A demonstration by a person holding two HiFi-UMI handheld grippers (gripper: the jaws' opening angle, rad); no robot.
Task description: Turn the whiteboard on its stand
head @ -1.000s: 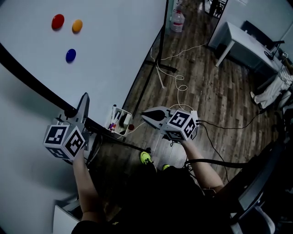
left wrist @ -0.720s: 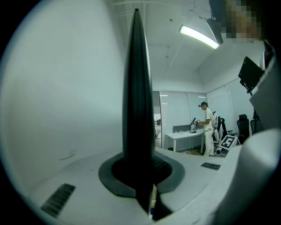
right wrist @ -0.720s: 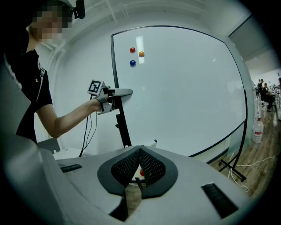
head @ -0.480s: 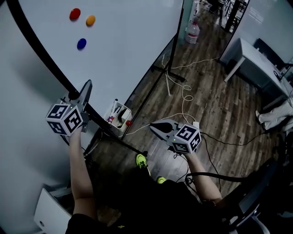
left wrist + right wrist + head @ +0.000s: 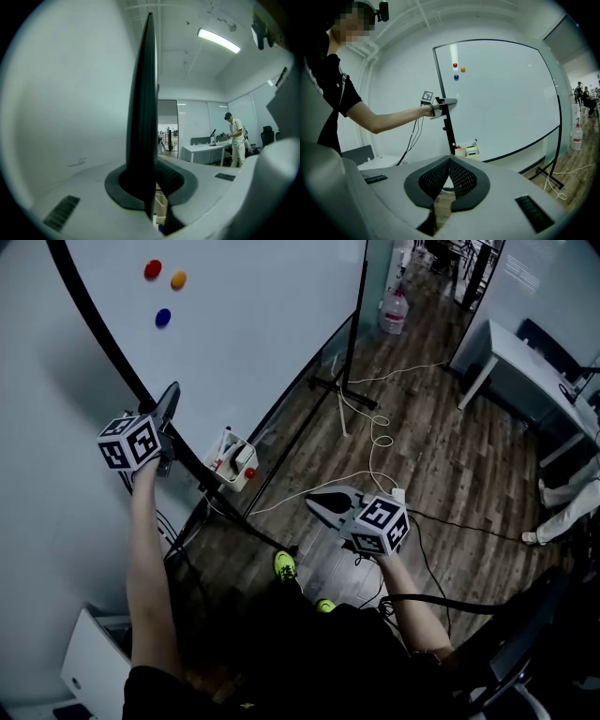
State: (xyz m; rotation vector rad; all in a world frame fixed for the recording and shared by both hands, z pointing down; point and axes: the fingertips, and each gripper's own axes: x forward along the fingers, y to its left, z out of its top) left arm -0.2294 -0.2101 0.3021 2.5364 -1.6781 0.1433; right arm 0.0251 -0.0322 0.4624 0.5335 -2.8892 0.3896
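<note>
Whiteboard [image 5: 262,324]: upright on its stand [image 5: 349,334] over the wood floor [image 5: 441,456], with three magnets [image 5: 163,317] near its top and a marker box [image 5: 236,460] at its lower edge.
Left gripper [image 5: 171,397]: jaws narrow, clamped on the whiteboard's black side frame [image 5: 143,117], lately eased a touch wider.
Right gripper [image 5: 316,503]: jaws together, empty, well clear of the whiteboard.
Progress: the edge is gripped. The turn looks barely begun, with swing and release to come.
</note>
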